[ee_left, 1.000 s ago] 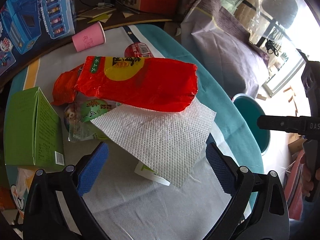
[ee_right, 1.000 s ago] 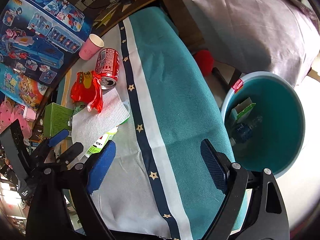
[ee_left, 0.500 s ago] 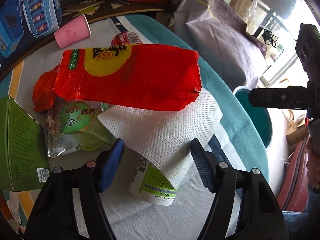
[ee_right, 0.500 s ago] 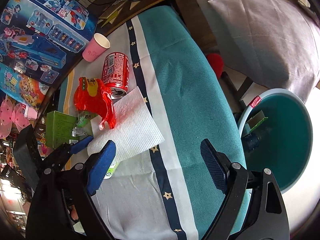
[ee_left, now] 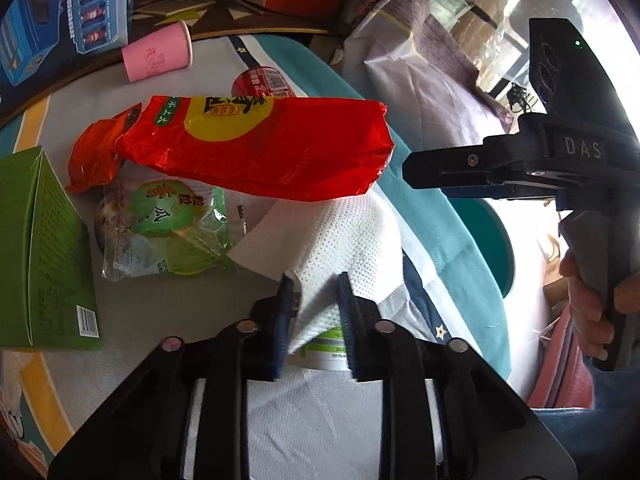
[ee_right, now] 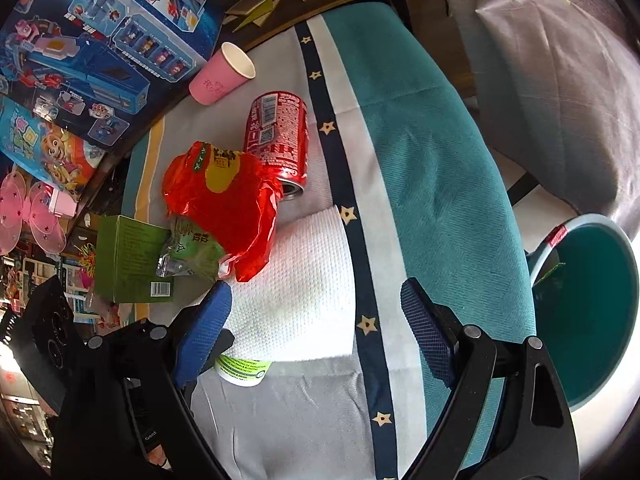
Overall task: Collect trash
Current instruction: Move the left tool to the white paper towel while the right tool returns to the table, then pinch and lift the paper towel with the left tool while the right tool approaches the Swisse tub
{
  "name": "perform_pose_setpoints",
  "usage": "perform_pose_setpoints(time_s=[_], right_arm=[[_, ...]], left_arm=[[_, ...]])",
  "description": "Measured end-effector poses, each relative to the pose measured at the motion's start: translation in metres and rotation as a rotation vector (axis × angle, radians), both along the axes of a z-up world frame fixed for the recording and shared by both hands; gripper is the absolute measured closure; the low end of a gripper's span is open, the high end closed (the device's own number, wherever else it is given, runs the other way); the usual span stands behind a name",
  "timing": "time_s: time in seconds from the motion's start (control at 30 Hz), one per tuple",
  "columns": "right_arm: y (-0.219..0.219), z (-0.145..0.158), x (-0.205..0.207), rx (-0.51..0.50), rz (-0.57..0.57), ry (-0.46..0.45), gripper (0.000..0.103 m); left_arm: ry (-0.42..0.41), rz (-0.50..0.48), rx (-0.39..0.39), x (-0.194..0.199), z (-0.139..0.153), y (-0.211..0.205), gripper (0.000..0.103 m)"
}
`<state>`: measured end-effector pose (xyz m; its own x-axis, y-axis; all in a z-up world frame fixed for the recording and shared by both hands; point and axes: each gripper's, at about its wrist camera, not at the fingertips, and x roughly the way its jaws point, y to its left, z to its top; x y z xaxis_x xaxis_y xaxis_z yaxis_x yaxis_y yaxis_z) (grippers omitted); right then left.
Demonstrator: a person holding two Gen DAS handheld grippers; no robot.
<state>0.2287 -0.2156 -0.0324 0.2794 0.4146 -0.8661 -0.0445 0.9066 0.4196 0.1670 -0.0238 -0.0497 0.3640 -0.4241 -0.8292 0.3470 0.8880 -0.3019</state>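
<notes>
- Trash lies heaped on the worktop (ee_right: 440,168): a paper towel (ee_left: 344,240) under a red snack bag (ee_left: 260,152), over a small white cup (ee_right: 244,372).
- Left gripper (ee_left: 316,304) jaws have just been closing and now pinch the towel's near edge.
- Lifting it could drag the bag along or tear the thin sheet.
- Right gripper (ee_right: 316,320) jaws stand released, empty; the teal bin (ee_right: 592,320) sits well apart.

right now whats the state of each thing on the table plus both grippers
left gripper: jaws just closing, pinched on the paper towel
right gripper: open, empty
paper towel: bunched at the near edge, draped over a small tub
red snack bag: torn open, lying flat
soda can: opened, on its side
pink paper cup: tipped over
green box: closed
teal bin: open, some trash inside
</notes>
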Motion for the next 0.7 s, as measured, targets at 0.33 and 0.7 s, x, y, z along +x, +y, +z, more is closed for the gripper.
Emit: perform_pose_setpoints(time_s=[0.33,0.7], right_arm=[[0.05,-0.005,0.036,0.034,0.075,-0.019,0.02],[0.063,-0.008,0.036,0.024,0.109,-0.004,0.02]], left_arm=[[0.0,0.014,-0.037,-0.002,0.003,0.015,0.099],[0.003,0.037,-0.075,-0.002,0.004,0.025,0.1]])
